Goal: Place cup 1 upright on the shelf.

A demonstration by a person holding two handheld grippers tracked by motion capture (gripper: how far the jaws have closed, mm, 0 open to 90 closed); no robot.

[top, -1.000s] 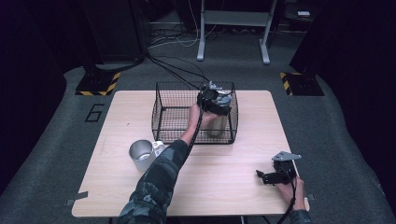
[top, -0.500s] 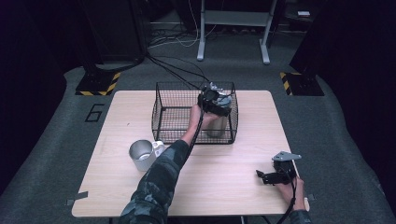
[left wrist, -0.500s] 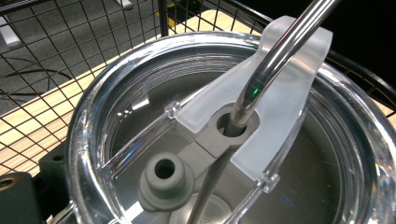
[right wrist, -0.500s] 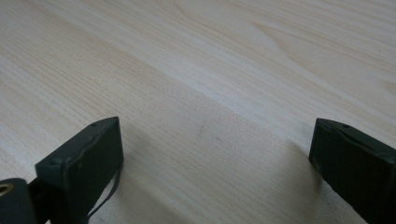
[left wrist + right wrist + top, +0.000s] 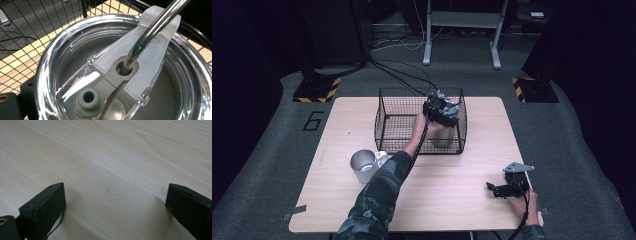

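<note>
From the high view the left gripper point(image 5: 440, 108) hangs over the right end of the black wire basket point(image 5: 389, 134) at the far middle of the tabletop point(image 5: 452, 190), just above a steel tumbler point(image 5: 443, 135) standing upright inside that basket; how its fingers stand cannot be told from here, and the left gripper view does not settle it either, since only a dark piece of one finger point(image 5: 10, 105) shows at the lower left edge. That close view gives what the high one cannot: the tumbler's clear plastic lid point(image 5: 75, 50), with a frosted sliding tab across it, a grey seal with two holes beneath, and a shiny metal straw point(image 5: 152, 25) passing through the larger hole and leaning up to the right. Basket wires and pale wood show behind the rim. The right gripper point(image 5: 507, 187) rests near the tabletop's near right corner, well apart from the basket; the right gripper view shows its fingers point(image 5: 43, 207) spread wide with bare wood grain between them. A second steel cup point(image 5: 363, 165) sits near the left, beside the person's camouflage sleeve point(image 5: 377, 200). The tabletop is light wood; around it lies grey carpet, cables, yellow-black striped feet and a dark room.
</note>
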